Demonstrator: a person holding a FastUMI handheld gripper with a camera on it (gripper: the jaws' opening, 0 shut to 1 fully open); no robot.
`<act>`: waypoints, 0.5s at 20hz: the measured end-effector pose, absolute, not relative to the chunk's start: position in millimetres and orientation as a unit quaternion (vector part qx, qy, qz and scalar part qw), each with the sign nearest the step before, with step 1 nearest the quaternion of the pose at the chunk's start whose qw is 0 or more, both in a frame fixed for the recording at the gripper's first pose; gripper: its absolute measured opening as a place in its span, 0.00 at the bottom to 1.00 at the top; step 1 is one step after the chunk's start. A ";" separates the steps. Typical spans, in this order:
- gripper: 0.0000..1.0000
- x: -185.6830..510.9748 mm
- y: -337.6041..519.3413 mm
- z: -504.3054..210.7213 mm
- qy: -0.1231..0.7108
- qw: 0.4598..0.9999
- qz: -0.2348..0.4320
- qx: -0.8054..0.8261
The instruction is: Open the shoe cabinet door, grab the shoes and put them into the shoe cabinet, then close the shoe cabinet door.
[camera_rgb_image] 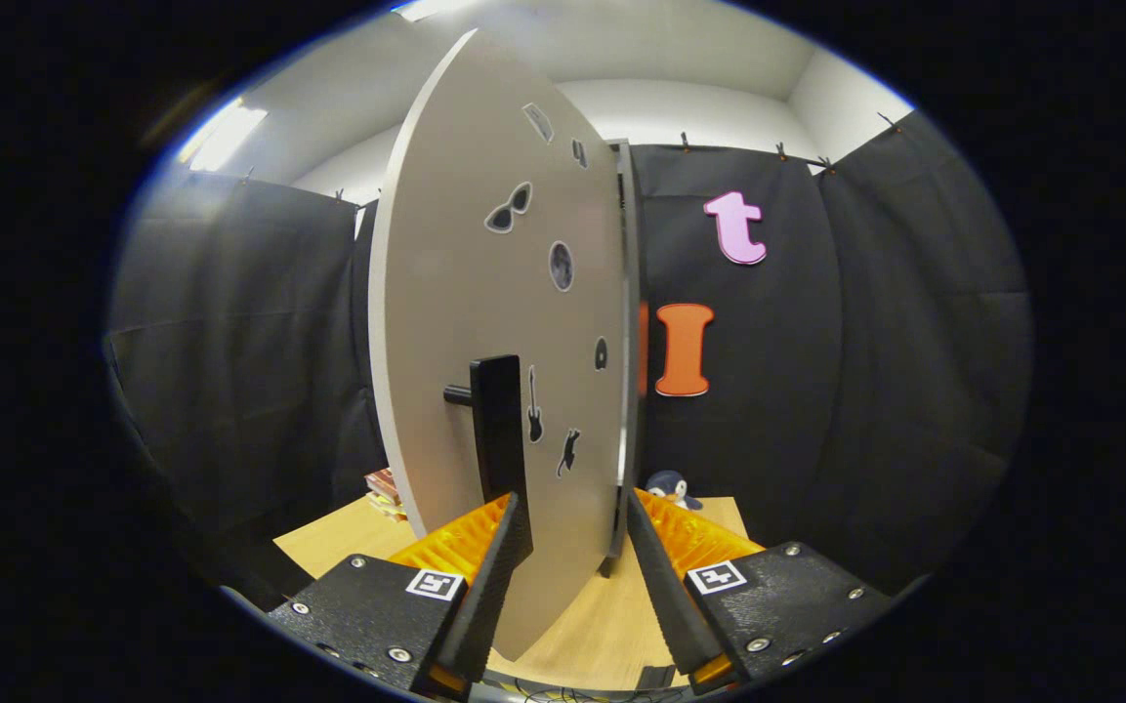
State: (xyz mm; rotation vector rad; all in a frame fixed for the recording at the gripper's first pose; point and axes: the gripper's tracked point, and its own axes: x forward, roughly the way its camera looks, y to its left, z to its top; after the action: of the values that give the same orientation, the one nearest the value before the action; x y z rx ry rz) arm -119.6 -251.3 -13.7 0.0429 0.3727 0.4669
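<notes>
Tongs (pixel 577 513) spread wide, gripping nothing, both fingers resting low over a light wooden table (pixel 602 625). Between the fingers, the lower edge of the shoe cabinet door (pixel 484 322), a pale grey panel swung open and seen nearly edge-on, rising tall just ahead. Left fingertip (pixel 514 532) close against the door's face, right below the dark bar handle (pixel 499 430); whether touching it, cannot tell. Handle fixed upright on a short peg, standing off the panel. Right fingertip (pixel 639 517) on the other side of the door's far edge, apart from it. On the door's face, small dark stickers (pixel 509 208): sunglasses, a round one, a guitar, a cat shape, a few more higher up. Along the door's right edge, a thin strip of the cabinet frame (pixel 629 322). Beyond the right finger, on the table's far side, a small penguin plush (pixel 672 486). Beyond the left finger, past the door's lower left curve, a little stack of books (pixel 385 493) at the table's edge. Farther back, black cloth wall (pixel 230 342) all round, white ceiling above with a bright lamp (pixel 221 137).
</notes>
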 end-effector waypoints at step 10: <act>0.70 -113.5 -149.6 -10.5 0.179 0.926 0.331 0.036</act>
State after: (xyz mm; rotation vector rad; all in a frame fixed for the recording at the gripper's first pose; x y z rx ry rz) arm -113.5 -149.6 -10.5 0.0746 0.3671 0.6781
